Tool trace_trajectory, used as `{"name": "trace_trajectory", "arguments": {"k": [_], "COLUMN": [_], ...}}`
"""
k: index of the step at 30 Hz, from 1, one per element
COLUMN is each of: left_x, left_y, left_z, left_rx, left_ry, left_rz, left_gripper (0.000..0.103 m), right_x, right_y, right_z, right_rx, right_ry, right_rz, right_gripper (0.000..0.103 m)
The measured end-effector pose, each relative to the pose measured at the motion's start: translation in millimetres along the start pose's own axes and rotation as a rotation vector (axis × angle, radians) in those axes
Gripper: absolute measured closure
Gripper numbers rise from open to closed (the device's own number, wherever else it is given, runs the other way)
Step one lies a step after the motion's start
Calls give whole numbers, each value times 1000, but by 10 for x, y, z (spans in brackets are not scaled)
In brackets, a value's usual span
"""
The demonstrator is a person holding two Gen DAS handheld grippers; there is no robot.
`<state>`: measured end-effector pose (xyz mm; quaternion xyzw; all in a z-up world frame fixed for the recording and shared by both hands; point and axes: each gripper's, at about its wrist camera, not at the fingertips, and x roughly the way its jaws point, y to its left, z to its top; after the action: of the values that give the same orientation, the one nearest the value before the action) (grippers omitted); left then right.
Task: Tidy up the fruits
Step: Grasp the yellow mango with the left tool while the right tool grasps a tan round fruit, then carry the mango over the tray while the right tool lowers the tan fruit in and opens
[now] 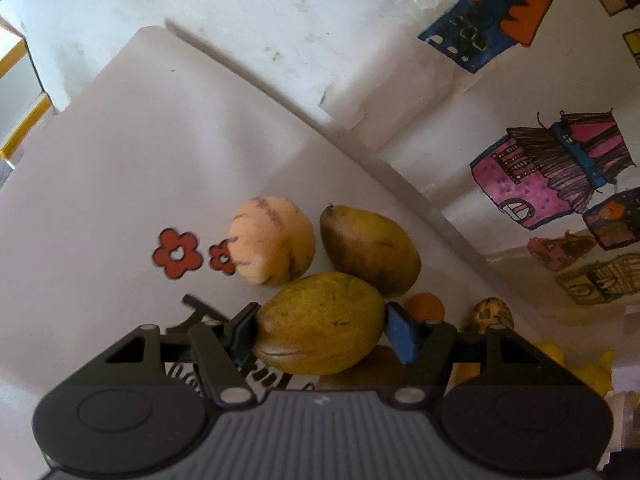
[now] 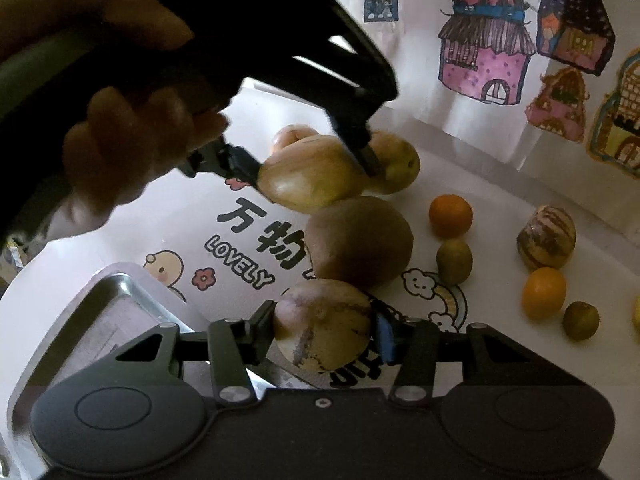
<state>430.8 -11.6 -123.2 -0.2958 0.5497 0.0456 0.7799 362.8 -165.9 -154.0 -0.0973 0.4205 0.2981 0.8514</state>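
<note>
Currently my left gripper [image 1: 320,330] pinches a yellow-green mango [image 1: 320,322] and my right gripper [image 2: 324,330] pinches a striped round fruit [image 2: 322,324], each lifted for sorting near the metal tray [image 2: 116,292].

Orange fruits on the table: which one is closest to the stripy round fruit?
The lower orange fruit, sitting just below the stripy fruit. The other orange one lies farther left, beyond the small green fruit.

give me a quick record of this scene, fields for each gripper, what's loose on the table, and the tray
left gripper: shut on a yellow-green mango, by two other fruits
right gripper: shut on a striped pale melon
loose fruit near left gripper: peach-coloured striped melon, second mango
loose fruit right side: two oranges, two small green fruits, another striped melon
brown round fruit: on the printed mat, ahead of the right gripper
metal tray: lower left, contents hidden
</note>
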Motion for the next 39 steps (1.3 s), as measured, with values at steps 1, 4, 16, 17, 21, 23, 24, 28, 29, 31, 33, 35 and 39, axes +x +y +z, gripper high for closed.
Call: {"name": "trace_trajectory", "arguments": {"k": [1, 4, 16, 17, 21, 23, 24, 28, 29, 31, 33, 35, 39], "left_x": [-44, -165, -792, -848, -987, -1079, -1087, -1200, -1217, -1241, -1251, -1245, -1230], "left_y": [27, 99, 386, 433, 616, 730, 775, 955, 992, 1067, 1126, 1168, 1206], "left_z": [-30, -117, -622, -684, -927, -1091, -1150, -1448, -1507, -1631, -1722, -1791, -1887], "left_rx": [-5, -13, 63, 72, 96, 113, 122, 167, 173, 186, 204, 228, 286], "left_ry": [-2, -11, -29, -27, -11, 1, 7, 29, 36, 51, 58, 62, 60], "left_rz": [-4, -12, -64, -68, -76, -76, -75, -74, -74, -66, -51, -33, -7], "left_gripper": [33, 33, 33, 33, 33, 33, 33, 33, 33, 33, 33, 33, 33], "right_x": [-27, -120, -652, -702, -915, -1008, -1051, -1182, -1205, -1239, -1257, -1257, -1230], "right_y": [-1, 19, 335, 372, 557, 664, 719, 927, 971, 1065, 1135, 1174, 1197], "right_z": [1, -21, -227, -262, -457, -556, -606, -794, -829, -905, -972, -1033, -1112], "right_rx": [2, 9, 16, 16, 36, 53, 61, 97, 103, 108, 106, 113, 124], "right_ry": [-2, -7, -19, -18, -4, 4, 7, 26, 31, 39, 45, 55, 65], "right_rz": [0, -6, -42, -45, -60, -66, -68, -71, -71, -75, -82, -88, -101], "right_gripper": [51, 51, 51, 51, 51, 51, 51, 51, 51, 51, 51, 51, 51]}}
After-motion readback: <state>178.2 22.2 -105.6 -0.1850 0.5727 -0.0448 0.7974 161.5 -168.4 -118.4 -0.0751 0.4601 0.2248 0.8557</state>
